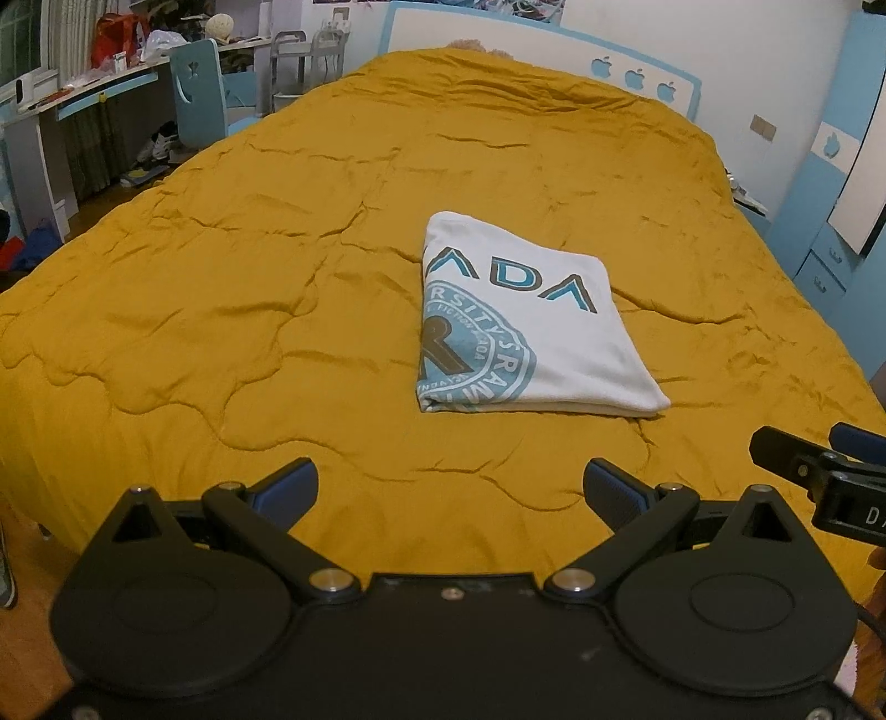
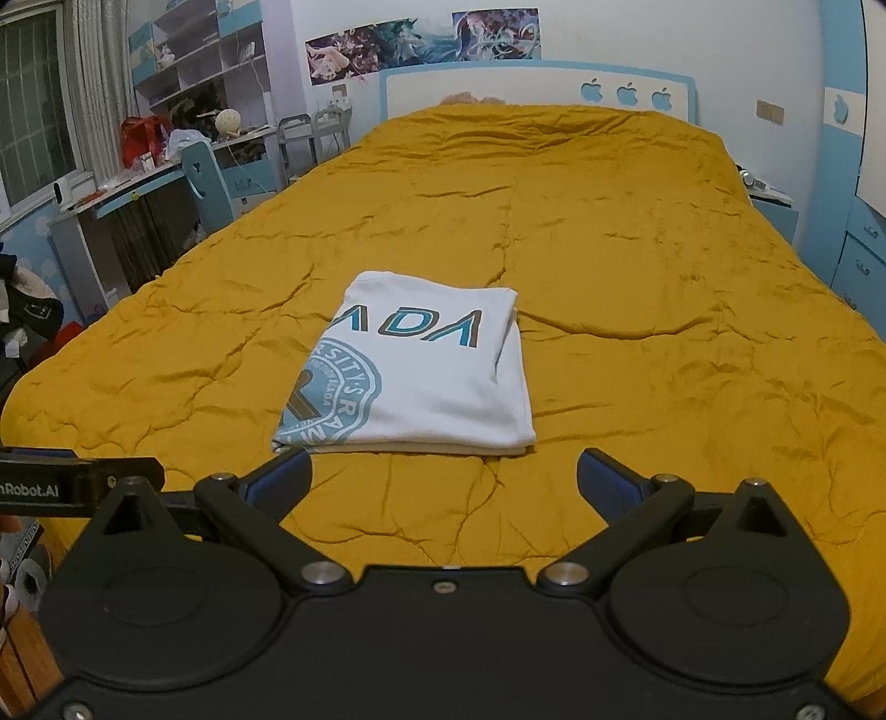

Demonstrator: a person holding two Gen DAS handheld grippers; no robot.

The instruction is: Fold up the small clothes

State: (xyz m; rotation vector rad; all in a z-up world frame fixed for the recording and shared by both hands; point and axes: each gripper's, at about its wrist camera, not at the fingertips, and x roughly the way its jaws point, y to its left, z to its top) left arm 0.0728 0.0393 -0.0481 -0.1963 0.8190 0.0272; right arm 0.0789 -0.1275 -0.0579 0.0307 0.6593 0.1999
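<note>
Two grippers, both empty. Left gripper [image 1: 451, 487] fingers wide apart, over quilt [image 1: 221, 288] near bed edge. Folded shirt [image 1: 526, 327] flat mid-quilt, seemingly several layers. Right gripper [image 2: 446, 482] spread wide, just short of shirt hem.

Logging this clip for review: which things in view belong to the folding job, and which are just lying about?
Job:
- folded white T-shirt
- yellow quilt it lies on
- left gripper, open
- right gripper, open

Lying about:
- blue chair
- cluttered desk
- wall shelves
- posters
</note>
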